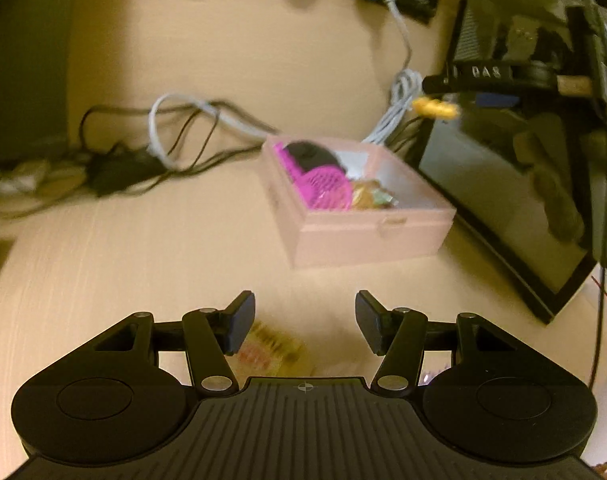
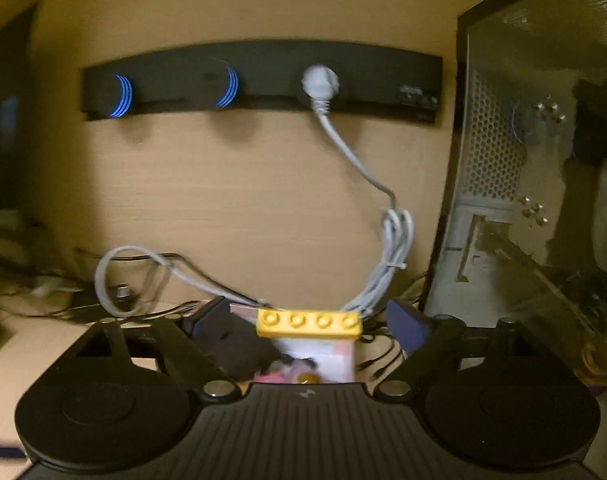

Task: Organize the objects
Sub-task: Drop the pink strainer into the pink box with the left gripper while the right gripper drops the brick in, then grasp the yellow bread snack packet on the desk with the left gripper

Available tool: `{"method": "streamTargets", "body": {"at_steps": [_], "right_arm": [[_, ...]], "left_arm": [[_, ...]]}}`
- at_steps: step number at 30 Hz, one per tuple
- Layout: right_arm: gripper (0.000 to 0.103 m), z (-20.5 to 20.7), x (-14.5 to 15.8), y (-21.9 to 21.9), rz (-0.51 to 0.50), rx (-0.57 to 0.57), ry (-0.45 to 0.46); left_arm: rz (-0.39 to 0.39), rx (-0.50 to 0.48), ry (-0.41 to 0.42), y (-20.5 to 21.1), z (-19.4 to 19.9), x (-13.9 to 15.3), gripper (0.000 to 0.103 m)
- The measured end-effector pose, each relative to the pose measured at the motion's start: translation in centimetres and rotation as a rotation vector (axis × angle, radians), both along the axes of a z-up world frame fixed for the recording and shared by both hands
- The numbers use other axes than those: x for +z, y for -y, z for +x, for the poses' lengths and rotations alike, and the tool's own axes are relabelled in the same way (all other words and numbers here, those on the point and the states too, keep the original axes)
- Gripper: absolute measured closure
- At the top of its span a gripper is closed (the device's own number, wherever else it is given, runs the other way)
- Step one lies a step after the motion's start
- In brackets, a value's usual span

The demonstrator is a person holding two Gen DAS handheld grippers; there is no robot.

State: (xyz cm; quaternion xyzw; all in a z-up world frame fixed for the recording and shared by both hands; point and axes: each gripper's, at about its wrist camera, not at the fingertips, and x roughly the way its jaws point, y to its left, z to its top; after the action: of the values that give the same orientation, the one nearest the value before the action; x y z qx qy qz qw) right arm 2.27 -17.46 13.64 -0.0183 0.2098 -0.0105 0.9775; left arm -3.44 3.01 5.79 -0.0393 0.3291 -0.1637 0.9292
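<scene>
The right gripper (image 2: 309,326) is hanging above the pink box (image 1: 367,236) with its fingers spread wide; the yellow brick (image 2: 308,323) is sitting between them, touching neither. The left gripper (image 1: 305,322) is hovering low over the desk (image 1: 143,248), fingers spread, nothing between them.

Black power strip (image 2: 259,80), grey cable (image 2: 359,164), PC case (image 2: 543,160).

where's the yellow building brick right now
The yellow brick sits between the open fingers of the right gripper, in the air above the pink box, beside the computer case.
</scene>
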Motion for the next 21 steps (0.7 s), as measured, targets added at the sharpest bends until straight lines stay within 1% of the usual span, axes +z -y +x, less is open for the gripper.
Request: {"method": "streamTargets", "body": {"at_steps": [1,3,5,6,9,12,14,16,17,18,21], "right_arm": [[0.017,0.0,-0.2,0.2,0.023,0.01,-0.023],[0.012,-1.9,-1.5,0.7,0.082,0.067,-0.066],[0.001,-4.4,-3.6,0.7,0.072,0.103,-0.114],[0.0,-5.7,-4.9,0.6,0.053,0.117,-0.144],[0.0,-9.2,-8.5,0.5,0.008,0.158,-0.259],[0.0,-11.7,-10.9,0.4,0.004,0.188,-0.344],[0.0,-13.1,-11.8,0.3,0.043,0.204,-0.381],[0.0,-13.6,-12.3,0.2,0.116,0.251,-0.422],[0.0,-13.9,-12.6,-0.2,0.133,0.282,-0.434],[0.0,-14.2,-12.8,-0.9,0.127,0.305,-0.435],[0.0,-14.9,-13.3,-3.0,0.051,0.342,-0.426]], "left_arm": [[0.002,0.007,-0.01,-0.4,-0.2,-0.2,0.043],[0.0,0.02,-0.02,-1.3,-1.0,-0.4,0.043],[-0.005,0.025,-0.034,-1.8,-1.2,-0.8,0.043],[-0.005,0.028,-0.039,-1.9,-1.3,-1.0,0.043],[-0.002,0.032,-0.058,-1.8,-0.7,-1.4,0.043],[0.019,0.022,-0.063,-1.2,-0.3,-1.2,0.043],[0.032,0.012,-0.063,-0.9,-0.1,-0.9,0.043],[0.046,0.008,-0.071,-0.7,0.1,-0.7,0.043],[0.055,0.006,-0.074,-0.7,0.2,-0.7,0.043],[0.066,0.006,-0.077,-0.7,0.2,-0.7,0.043],[0.081,0.032,-0.088,-1.2,0.4,-0.7,0.043]]}}
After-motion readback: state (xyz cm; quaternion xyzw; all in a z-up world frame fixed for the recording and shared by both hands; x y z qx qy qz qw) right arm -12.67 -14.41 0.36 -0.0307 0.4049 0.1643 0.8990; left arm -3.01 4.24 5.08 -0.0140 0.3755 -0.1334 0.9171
